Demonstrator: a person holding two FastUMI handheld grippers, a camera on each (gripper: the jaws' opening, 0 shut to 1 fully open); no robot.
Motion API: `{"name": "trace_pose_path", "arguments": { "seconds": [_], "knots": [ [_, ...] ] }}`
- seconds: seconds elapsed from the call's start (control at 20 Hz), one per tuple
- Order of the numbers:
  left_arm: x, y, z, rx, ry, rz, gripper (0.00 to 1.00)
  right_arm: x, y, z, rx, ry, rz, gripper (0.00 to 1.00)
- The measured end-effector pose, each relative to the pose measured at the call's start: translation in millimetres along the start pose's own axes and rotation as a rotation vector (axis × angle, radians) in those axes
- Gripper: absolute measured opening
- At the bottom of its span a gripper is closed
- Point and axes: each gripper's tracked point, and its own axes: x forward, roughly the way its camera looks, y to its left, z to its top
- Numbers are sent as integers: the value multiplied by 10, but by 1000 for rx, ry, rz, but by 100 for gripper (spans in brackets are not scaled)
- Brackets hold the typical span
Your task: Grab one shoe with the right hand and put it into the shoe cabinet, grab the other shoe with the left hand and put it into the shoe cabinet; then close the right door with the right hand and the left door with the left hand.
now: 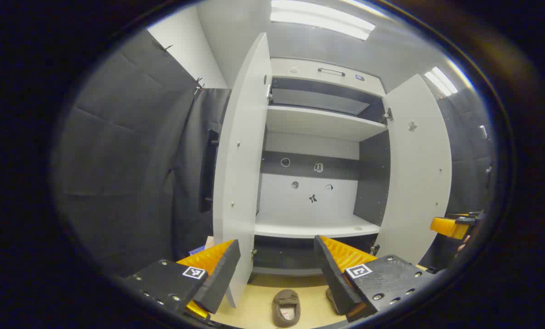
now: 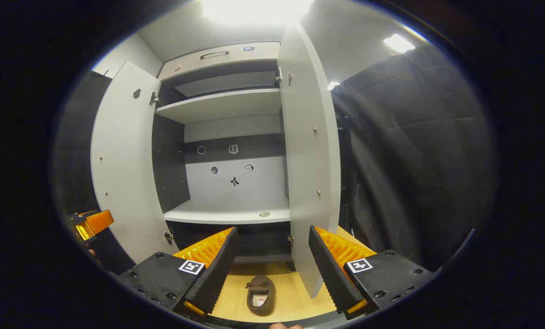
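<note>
Nothing stowed yet. Cabinet [image 2: 226,214] shelves bare, left door [image 1: 240,151] and right door [image 2: 306,151] both swung open. One shoe [image 2: 260,294] lies on the floor [image 2: 295,292] at 6 o'clock, just ahead of the right gripper [image 2: 270,265], jaws wide, empty. Left gripper [image 1: 277,274] likewise wide, a shoe [image 1: 286,308] below it. All steps remain.

The shoe cabinet [image 1: 320,123] is white on its doors and shelves, with dark grey side panels and a dark band across its pale back wall. Below the cabinet, the floor [image 2: 290,292] is light wood-toned. A brown slipper [image 2: 260,295] with a pale insole lies on that floor; in the left gripper view a brown slipper [image 1: 286,308] looks the same.
</note>
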Motion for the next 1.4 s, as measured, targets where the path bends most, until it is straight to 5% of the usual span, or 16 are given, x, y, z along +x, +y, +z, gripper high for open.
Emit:
{"name": "trace_pose_path", "arguments": {
  "seconds": [0.2, 0.3, 0.45, 0.55, 1.0, 1.4],
  "knots": [
    [-28, -47, -15, 24, 4, -27, 89, 14, 137, -8, 21, 1, 41, 97],
    [-37, -60, -5, 30, 2, -29, 94, 32, 200, 11, 12, 4, 49, 97],
    [-47, -42, -16, 24, -4, -25, 89, 35, 234, 37, -4, -3, 53, 97],
    [-52, -39, -35, 21, -1, -29, 94, 47, 264, 42, -10, 1, 55, 97],
    [-123, -24, -120, 15, 5, -45, 92, 159, 366, 86, -37, 13, 76, 97],
    [-134, -51, -246, 21, 32, -66, 94, 440, 636, 31, 4, 129, 150, 98]
  ]
}}
